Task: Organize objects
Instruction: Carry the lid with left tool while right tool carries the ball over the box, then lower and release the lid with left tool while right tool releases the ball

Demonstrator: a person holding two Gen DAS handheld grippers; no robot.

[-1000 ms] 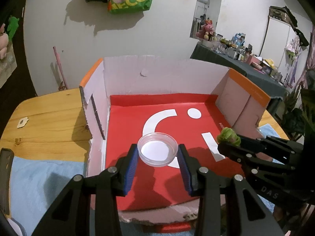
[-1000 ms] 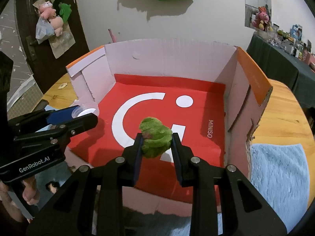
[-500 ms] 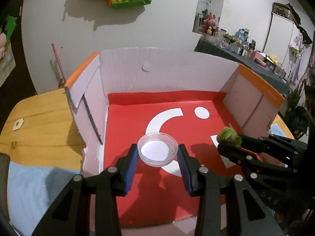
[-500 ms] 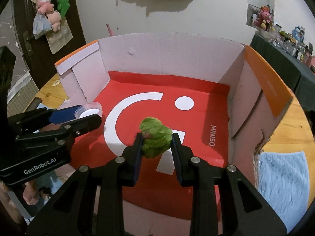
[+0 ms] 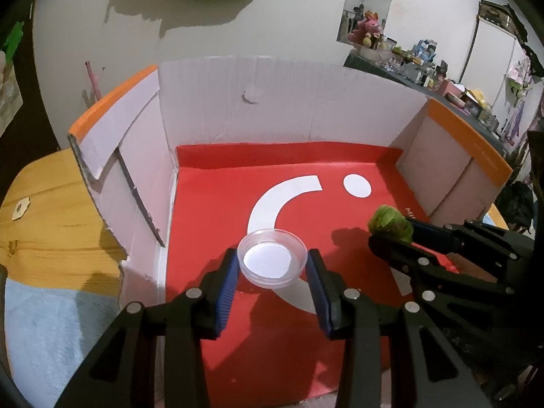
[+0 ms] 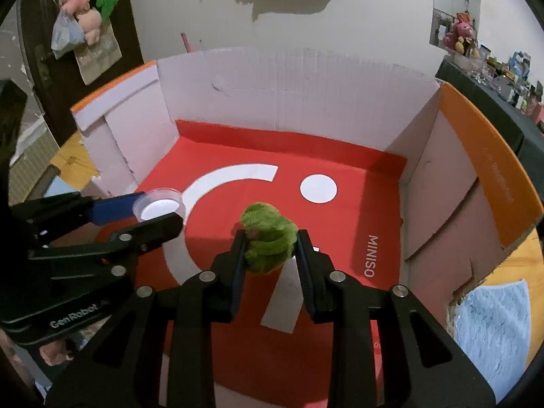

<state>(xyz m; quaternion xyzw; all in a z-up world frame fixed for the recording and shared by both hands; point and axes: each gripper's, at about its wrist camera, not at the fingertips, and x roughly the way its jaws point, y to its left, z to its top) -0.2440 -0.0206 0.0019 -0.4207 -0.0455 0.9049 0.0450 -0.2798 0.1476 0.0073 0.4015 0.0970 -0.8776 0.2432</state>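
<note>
My left gripper (image 5: 272, 265) is shut on a clear round plastic dish (image 5: 272, 258) and holds it above the red floor of an open cardboard box (image 5: 289, 108). My right gripper (image 6: 270, 244) is shut on a green plush toy (image 6: 268, 238) and holds it over the box floor, right of the dish. In the left wrist view the right gripper (image 5: 387, 233) and the plush (image 5: 389, 222) show at the right. In the right wrist view the left gripper (image 6: 159, 209) and the dish (image 6: 159, 204) show at the left.
The box (image 6: 306, 95) has white walls, orange flap edges and a red floor printed MINISO. It stands on a wooden table (image 5: 40, 210). Blue towels lie at the front left (image 5: 57, 333) and at the right (image 6: 493, 326). A cluttered dark table (image 5: 442, 78) stands behind.
Both grippers have moved forward over the box's front edge and further inside, each still holding its object. The box walls look closer.
</note>
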